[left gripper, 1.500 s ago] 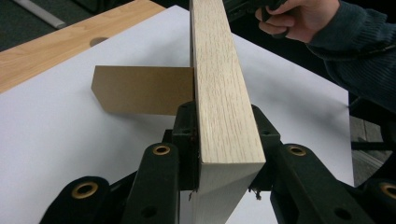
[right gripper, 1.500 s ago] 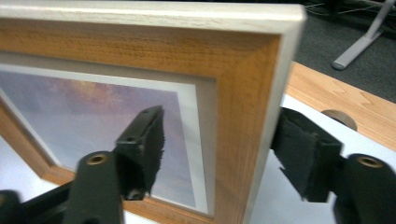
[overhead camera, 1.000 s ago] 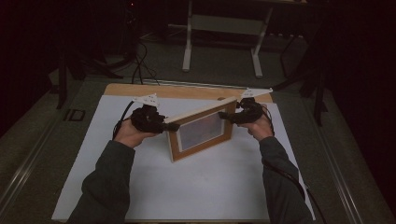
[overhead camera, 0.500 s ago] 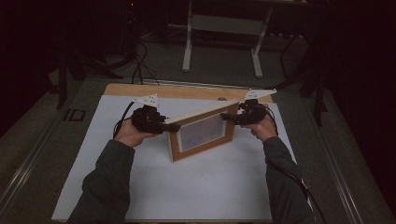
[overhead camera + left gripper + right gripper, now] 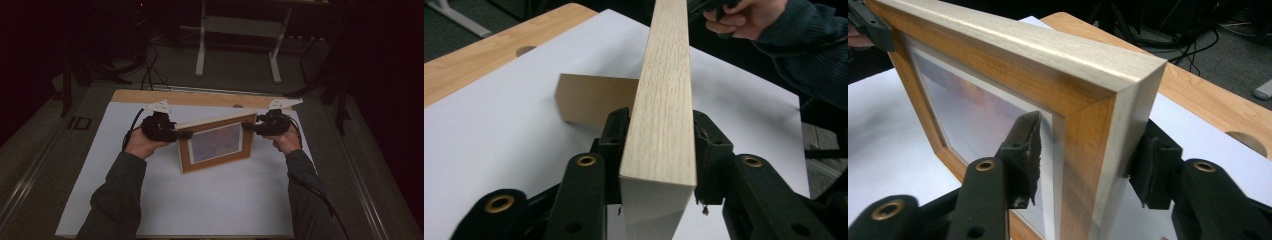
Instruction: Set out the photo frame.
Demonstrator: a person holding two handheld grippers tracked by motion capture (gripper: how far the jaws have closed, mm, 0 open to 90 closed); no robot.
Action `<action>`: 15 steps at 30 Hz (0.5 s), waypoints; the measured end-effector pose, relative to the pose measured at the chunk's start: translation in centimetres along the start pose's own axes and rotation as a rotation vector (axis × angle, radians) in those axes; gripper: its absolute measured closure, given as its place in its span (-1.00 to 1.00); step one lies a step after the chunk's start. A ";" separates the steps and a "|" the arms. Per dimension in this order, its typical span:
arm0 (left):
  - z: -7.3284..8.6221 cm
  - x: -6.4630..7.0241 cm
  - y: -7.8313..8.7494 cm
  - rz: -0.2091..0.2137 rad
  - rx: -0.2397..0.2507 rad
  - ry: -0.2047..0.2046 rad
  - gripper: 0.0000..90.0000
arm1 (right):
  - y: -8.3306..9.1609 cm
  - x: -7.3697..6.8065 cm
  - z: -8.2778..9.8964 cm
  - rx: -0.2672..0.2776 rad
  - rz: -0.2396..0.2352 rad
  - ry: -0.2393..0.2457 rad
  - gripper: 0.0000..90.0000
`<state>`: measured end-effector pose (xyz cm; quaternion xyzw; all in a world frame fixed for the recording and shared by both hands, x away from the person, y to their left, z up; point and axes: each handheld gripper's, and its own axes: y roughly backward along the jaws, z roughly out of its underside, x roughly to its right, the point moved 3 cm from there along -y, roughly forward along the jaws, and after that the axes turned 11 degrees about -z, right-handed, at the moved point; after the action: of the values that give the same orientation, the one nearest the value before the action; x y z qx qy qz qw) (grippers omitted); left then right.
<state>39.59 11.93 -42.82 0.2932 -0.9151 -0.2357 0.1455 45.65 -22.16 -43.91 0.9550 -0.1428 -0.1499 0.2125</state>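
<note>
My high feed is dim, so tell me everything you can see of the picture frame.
The picture frame is light wood with a pale mat and a blurry picture under glass. It stands upright on the white sheet, its front toward the person. The left tool and the right tool each clamp one upper end of it.

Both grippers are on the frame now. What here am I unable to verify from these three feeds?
- Picture behind the glass of the picture frame: too dim and small in the high view, glare in the right gripper view.
- Frame's bottom edge: cut off in both gripper views, so table contact is unclear.
- Back stand: mostly hidden behind the frame.
- Left gripper and right gripper: pad contact partly hidden by the frame.
</note>
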 end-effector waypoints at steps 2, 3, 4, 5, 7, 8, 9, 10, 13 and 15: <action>0.1 0.0 0.0 -0.028 -0.002 0.002 0.38 | 0.1 0.0 0.1 -0.003 0.007 0.000 0.19; 0.2 0.0 0.0 -0.038 -0.001 0.001 0.37 | 0.1 0.0 0.1 -0.004 0.010 0.000 0.20; 0.3 0.0 0.0 -0.047 0.001 0.003 0.36 | 0.2 0.0 0.2 -0.005 0.013 0.002 0.22; 0.4 0.0 0.0 -0.060 0.001 0.007 0.34 | 0.3 0.0 0.3 -0.005 0.018 0.001 0.25; 0.7 -0.2 0.1 -0.082 0.002 0.021 0.31 | 0.5 0.1 0.5 -0.005 0.047 -0.001 0.38; 0.9 -0.2 0.2 -0.077 0.011 0.035 0.31 | 0.6 0.2 0.6 0.005 0.039 -0.013 0.38; 1.1 -0.3 0.3 -0.080 0.014 0.038 0.32 | 0.6 0.1 0.7 0.009 0.040 -0.015 0.38; 1.2 -0.4 0.4 -0.090 0.014 0.042 0.33 | 0.6 0.1 0.7 0.012 0.045 -0.019 0.38; 1.8 -0.6 0.6 -0.100 0.018 0.068 0.33 | 0.6 0.0 0.7 0.009 0.051 -0.025 0.38; 2.0 -0.7 0.7 -0.121 0.013 0.073 0.39 | 0.6 0.0 0.6 0.007 0.054 -0.028 0.38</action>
<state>39.01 13.54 -44.29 0.3571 -0.8914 -0.2271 0.1622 45.31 -22.90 -44.21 0.9493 -0.1722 -0.1568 0.2110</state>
